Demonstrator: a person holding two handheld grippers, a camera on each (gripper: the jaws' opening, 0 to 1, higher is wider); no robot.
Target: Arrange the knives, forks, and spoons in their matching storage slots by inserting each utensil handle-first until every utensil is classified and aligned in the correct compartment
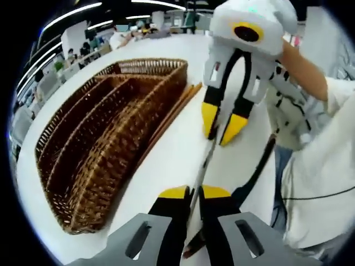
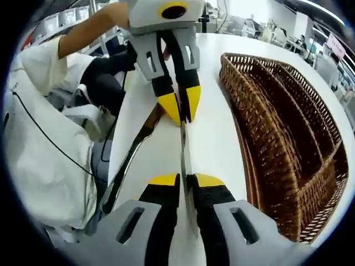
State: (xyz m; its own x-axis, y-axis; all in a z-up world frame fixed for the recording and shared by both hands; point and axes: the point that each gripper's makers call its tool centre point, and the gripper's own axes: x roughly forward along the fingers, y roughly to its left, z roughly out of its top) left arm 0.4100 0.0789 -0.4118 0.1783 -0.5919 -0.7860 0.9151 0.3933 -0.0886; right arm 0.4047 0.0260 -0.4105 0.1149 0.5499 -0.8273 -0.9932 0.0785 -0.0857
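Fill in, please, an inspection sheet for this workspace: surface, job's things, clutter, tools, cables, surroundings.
Surface: white table, mostly bare.
Job's things: wicker organizer with long compartments, nothing seen inside; a knife held at both ends above the table; another utensil lies near the table edge, type unclear.
Clutter: nothing seen.
Tools: left tool shut on the knife; right tool shut on the knife.
Cables: thin black cable across the person's white clothing.
Surroundings: more white tables and seated people behind; ceiling strip lights.
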